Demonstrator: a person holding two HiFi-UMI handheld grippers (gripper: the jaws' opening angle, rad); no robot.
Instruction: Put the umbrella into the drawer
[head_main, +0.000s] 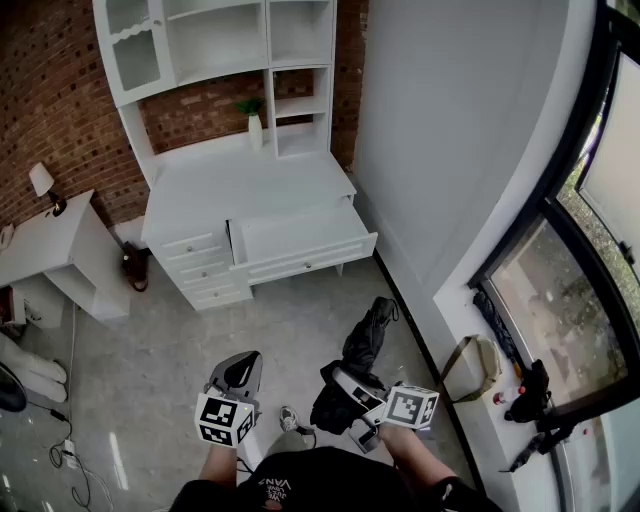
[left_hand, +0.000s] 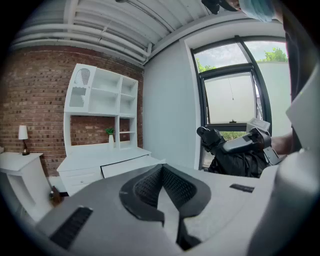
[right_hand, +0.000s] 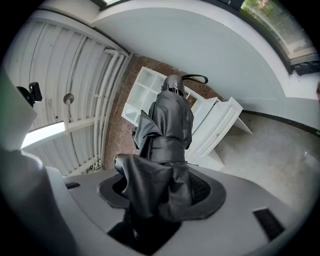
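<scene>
Down at the bottom of the head view, spotted the right gripper (head_main: 338, 378) clenched on the folded black umbrella (head_main: 365, 340), loose cloth bunched between the jaws. Found the left gripper (head_main: 238, 372) just beside it, pinched together on nothing. Saw the umbrella poking out ahead of the right jaws toward mid-frame, off the floor, handle (right_hand: 173, 85) at the far end, well short of the open drawer (head_main: 300, 238) in the white desk (head_main: 250, 185) at upper centre. Judged it light but floppy tbh: soft, slick fabric over a stiff core, cinched by a strap (right_hand: 165, 146) round the middle. Would've gone for the strapped bundle or the handle rather than loose cloth, to avoid slipping. Couldn't tell about the shaft: caught in the jaws, or only fabric.
</scene>
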